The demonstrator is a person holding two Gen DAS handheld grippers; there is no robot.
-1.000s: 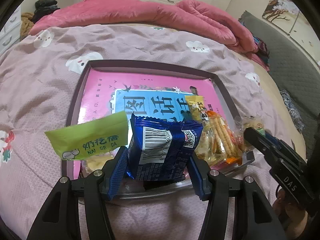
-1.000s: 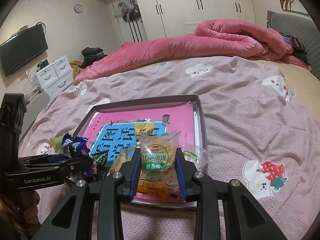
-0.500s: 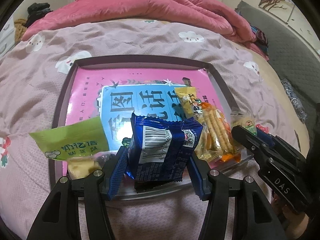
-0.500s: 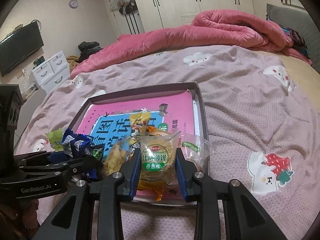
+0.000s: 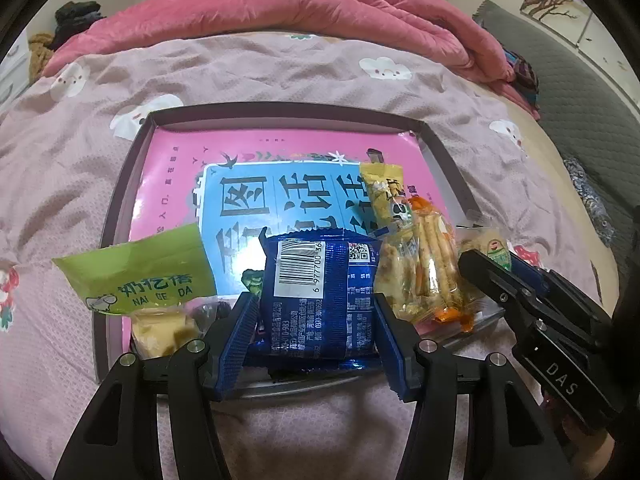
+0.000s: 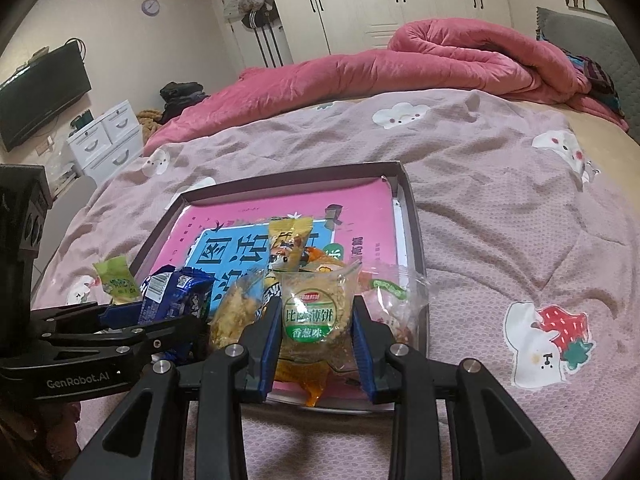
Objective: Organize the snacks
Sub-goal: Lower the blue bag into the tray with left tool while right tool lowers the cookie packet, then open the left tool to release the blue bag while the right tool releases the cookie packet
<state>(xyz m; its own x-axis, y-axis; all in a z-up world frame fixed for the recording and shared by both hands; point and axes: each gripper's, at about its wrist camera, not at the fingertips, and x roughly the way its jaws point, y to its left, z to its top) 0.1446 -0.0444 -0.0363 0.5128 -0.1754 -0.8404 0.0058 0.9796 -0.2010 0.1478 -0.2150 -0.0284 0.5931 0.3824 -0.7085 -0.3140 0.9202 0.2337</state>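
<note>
A crinkled blue snack packet (image 5: 316,292) with a white barcode is clamped upright by the left gripper (image 5: 314,328) over the tray's (image 5: 440,148) near edge. A clear cracker packet (image 6: 314,316) is pinched by the right gripper (image 6: 316,344); a green packet (image 5: 136,276) and biscuit sticks (image 5: 432,268) are crowded alongside

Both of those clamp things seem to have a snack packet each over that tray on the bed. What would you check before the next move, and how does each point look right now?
1. Left hand-held gripper pinches the blue packet on both sides: ok.
2. Right hand-held gripper has the clear cracker packet between its fingers: ok.
3. Both packets over the tray, not the bedspread: ok.
4. The two grippers apart from each other: ok.
5. Green packet fully inside the tray: not ok, it overhangs the left rim.
6. Packets lifted clear of the tray floor: cannot tell.
</note>
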